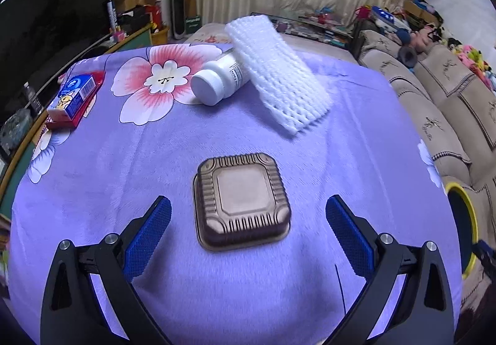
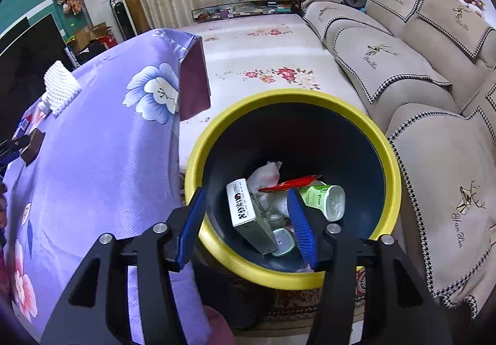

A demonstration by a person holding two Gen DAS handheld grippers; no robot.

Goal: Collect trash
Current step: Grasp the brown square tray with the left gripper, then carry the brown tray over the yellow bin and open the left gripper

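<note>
Left gripper (image 1: 248, 205) wide open over the table (image 1: 93, 190), purple flowered cloth on it. Nothing gripped. A brown ribbed tray (image 1: 241, 200) lies upside down on the cloth near the front edge, between the two blue pads (image 1: 148, 236) with clear gaps on both sides, not touched.

Further back, toward the far edge: a white pill bottle (image 1: 220, 78) lying on its side, cap toward the camera, and a white foam net sleeve (image 1: 279, 72) leaning across it, touching the bottle. At the left edge a blue carton (image 1: 76, 95) sits on a flat red box (image 1: 62, 123).

Right gripper (image 2: 246, 211) held over the trash bin (image 2: 393, 177) (yellow rim, dark inside), which stands on the floor just beside the table's right edge, a beige sofa (image 2: 418, 96) on its other side. Jaws about half open, nothing between them.

In the bin:
- white box (image 2: 245, 208) with dark print, tilted
- green-and-white cup (image 2: 325, 199) on its side
- red wrapper (image 2: 288, 185) on top
- crumpled clear/white plastic (image 2: 263, 174) behind
- a small roundish lid-like piece (image 2: 283, 241) at the bottom (can't tell what it is)

From the right wrist view the foam sleeve and the brown tray show far off at the left of the table.
</note>
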